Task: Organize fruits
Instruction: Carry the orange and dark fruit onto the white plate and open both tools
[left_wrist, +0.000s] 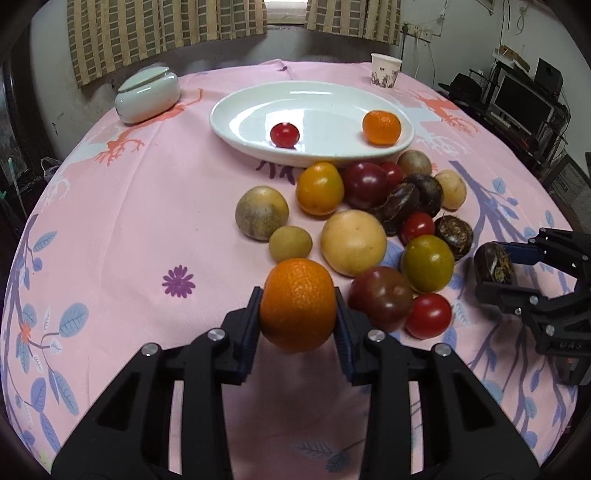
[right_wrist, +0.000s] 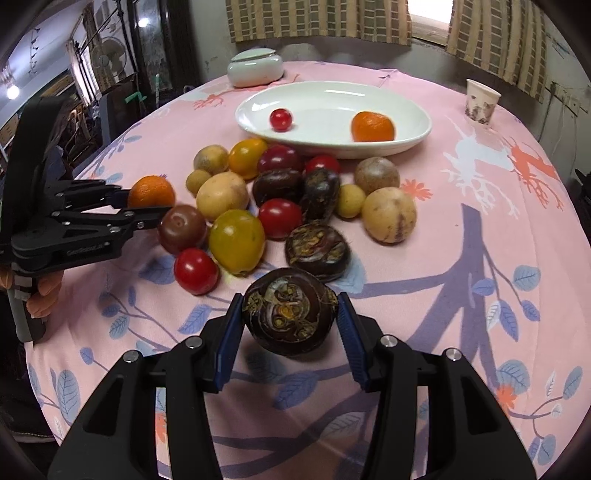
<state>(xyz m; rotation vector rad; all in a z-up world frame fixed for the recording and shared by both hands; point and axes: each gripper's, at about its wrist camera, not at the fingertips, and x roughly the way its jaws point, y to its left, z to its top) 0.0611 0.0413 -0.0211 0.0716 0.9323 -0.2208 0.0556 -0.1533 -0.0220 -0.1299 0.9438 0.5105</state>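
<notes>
Right now, as I read my two wrist feeds:
Left gripper (left_wrist: 298, 314): I have it clamped on an orange (left_wrist: 297, 305), both pads pressed to its sides, held at the near edge of the fruit pile.
Right gripper (right_wrist: 290, 321): I see its blue pads closed against a dark water chestnut (right_wrist: 290, 311); I cannot tell whether it is lifted off the cloth.
Plate (left_wrist: 258, 107): white, oval, beyond the pile; a small red tomato (left_wrist: 284, 135) and a second orange (left_wrist: 381, 127) lie in it, well apart.
Pile: loose fruit on the pink tablecloth (left_wrist: 129, 229) between plate and grippers, including a pale round fruit (left_wrist: 353, 242), a yellow tomato (left_wrist: 320, 188), a brownish tomato (left_wrist: 380, 298) and another water chestnut (right_wrist: 318, 251).
Far edge: a lidded pale ceramic jar (left_wrist: 147, 96) on the left, a paper cup (left_wrist: 385, 70) on the right.
</notes>
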